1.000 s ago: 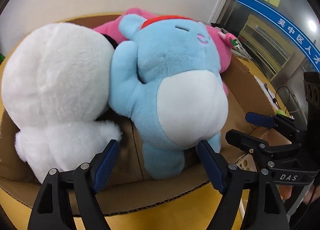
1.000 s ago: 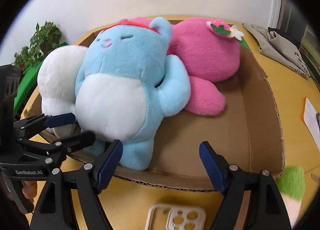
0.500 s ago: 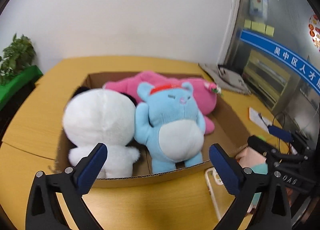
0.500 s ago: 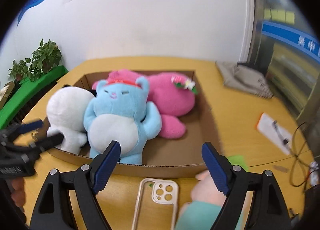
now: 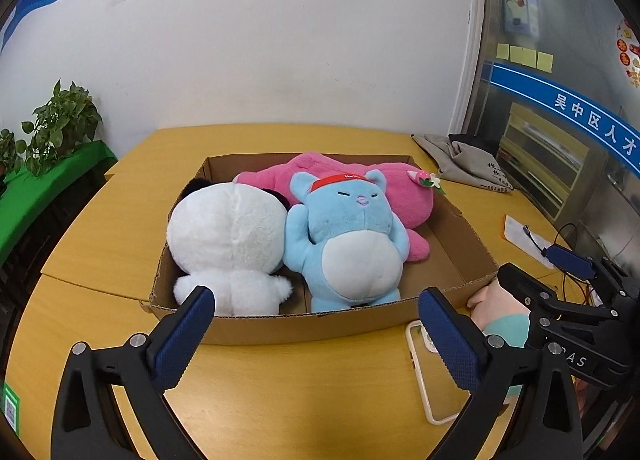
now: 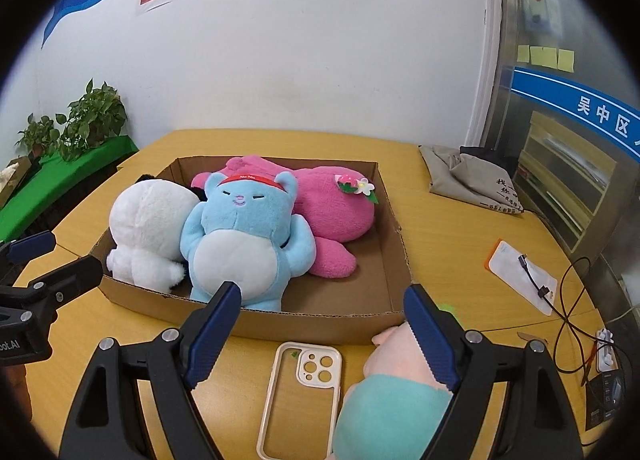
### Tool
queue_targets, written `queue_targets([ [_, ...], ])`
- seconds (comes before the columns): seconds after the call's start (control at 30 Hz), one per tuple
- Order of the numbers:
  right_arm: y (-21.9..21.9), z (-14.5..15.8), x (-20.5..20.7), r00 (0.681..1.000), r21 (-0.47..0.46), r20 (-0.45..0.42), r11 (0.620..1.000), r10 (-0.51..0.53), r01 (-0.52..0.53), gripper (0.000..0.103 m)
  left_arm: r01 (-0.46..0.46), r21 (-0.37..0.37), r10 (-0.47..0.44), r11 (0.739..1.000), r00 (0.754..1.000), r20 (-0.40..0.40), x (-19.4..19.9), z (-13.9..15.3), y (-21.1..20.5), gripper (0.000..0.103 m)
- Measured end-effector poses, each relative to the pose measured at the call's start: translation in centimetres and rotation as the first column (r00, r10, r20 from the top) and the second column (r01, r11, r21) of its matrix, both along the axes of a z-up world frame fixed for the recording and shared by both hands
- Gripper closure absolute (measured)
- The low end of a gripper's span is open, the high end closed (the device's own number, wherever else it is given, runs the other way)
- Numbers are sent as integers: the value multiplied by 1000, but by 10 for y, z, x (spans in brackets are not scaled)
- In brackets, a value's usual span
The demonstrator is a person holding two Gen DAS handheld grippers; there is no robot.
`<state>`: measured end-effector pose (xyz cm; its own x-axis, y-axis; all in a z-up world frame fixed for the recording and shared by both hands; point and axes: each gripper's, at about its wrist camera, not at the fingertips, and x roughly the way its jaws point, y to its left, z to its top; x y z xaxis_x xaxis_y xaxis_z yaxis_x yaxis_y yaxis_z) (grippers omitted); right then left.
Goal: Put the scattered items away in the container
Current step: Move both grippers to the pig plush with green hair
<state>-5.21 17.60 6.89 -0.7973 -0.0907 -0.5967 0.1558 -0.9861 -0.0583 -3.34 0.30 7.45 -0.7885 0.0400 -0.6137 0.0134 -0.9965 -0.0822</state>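
A cardboard box (image 5: 360, 324) on the yellow table holds a white plush (image 5: 228, 236), a blue plush (image 5: 348, 228) with a red headband and a pink plush (image 5: 400, 192) behind them. My left gripper (image 5: 316, 302) hovers open in front of the box's near wall, with nothing between its pads. In the right wrist view the right gripper (image 6: 322, 294) is open too and holds nothing. It hangs over a beige phone case (image 6: 300, 388) and a peach and teal plush (image 6: 392, 392), both on the table just outside the box (image 6: 320, 324).
A grey cloth bag (image 6: 468, 176) lies at the back right of the table. A white card (image 6: 520, 272) and black cables lie at the right edge. Potted plants (image 6: 84, 116) stand on a green ledge to the left, and a white wall rises behind.
Both grippers have drawn back and up from the box, so the whole box now shows. The left jaws have spread wider. The phone case and the peach plush have come into view.
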Motion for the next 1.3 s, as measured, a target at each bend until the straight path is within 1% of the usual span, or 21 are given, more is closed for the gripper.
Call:
queue_targets([
  [0.2,4,-2,1,1000,-6,10,1000,-6,6,19,16,-6,-16,1000,1000,1,1,0,8,0],
  [0.67,6,-6,3,1000,-18,29,1000,-4,4,19,19,-2,-19,1000,1000,4,2,-3,12,0],
  [0.8,5,-7,4,999,-19,34,1000,-6,7,19,24,13,-24,1000,1000,6,3,-5,13,0],
  [0.9,4,-8,5,999,-19,37,1000,-6,6,19,28,9,-28,1000,1000,5,4,-5,14,0],
  [1.0,3,-8,6,999,-17,37,1000,-4,5,19,32,24,-32,999,999,6,5,-6,15,0],
  [1.1,3,-8,7,999,-21,37,1000,-4,5,19,36,18,-36,999,999,3,7,-6,18,0],
  [1.2,4,-8,9,999,-23,37,1000,-3,4,19,39,38,-39,999,999,5,8,-6,19,0],
  [1.3,6,-8,10,999,-28,36,1000,-6,7,19,45,31,-45,999,999,6,7,-6,22,0],
])
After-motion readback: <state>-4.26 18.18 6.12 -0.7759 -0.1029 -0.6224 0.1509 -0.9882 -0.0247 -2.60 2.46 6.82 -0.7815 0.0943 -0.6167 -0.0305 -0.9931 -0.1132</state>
